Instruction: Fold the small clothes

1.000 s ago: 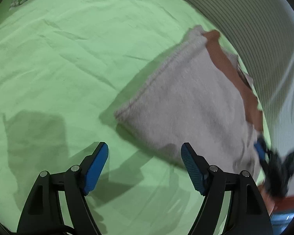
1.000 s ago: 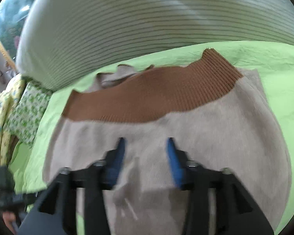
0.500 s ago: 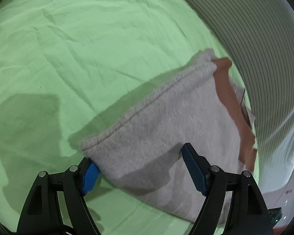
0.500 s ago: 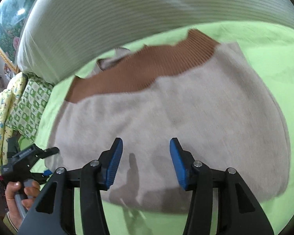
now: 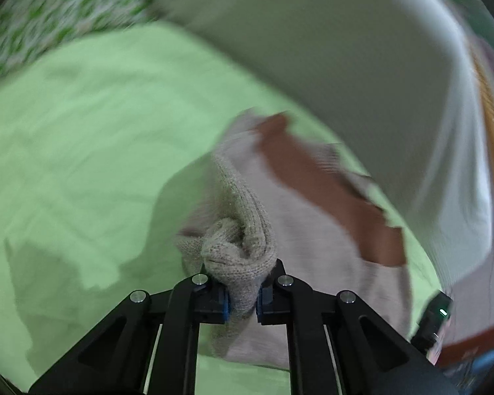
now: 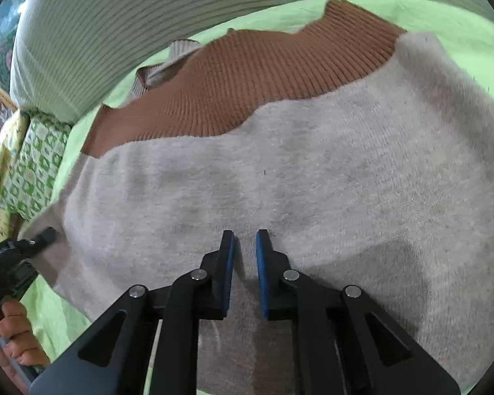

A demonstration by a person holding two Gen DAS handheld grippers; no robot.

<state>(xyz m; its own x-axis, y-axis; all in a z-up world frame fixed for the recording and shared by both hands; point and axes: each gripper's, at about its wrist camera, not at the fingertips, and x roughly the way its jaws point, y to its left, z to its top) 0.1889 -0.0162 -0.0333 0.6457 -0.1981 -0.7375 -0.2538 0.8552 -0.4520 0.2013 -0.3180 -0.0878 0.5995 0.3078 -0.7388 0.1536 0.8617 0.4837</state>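
A small beige knit sweater (image 6: 313, 171) with a brown ribbed band (image 6: 247, 79) lies folded on a green bedsheet (image 5: 66, 138). My left gripper (image 5: 242, 296) is shut on a bunched corner of the sweater (image 5: 243, 253) and lifts it off the sheet. It also shows at the left edge of the right wrist view (image 6: 39, 240). My right gripper (image 6: 245, 247) sits over the sweater's near edge, jaws nearly closed with a narrow gap; I cannot tell whether fabric is pinched between them.
A large white striped pillow (image 6: 148, 16) lies just behind the sweater and also shows in the left wrist view (image 5: 345, 49). A green-patterned quilt (image 6: 33, 164) is folded at the left. The person's hand (image 6: 13, 335) holds the left gripper.
My left gripper moved onto the sweater's corner, closed on it and lifted it. My right gripper's jaws narrowed from wide open to nearly closed over the sweater's near edge.
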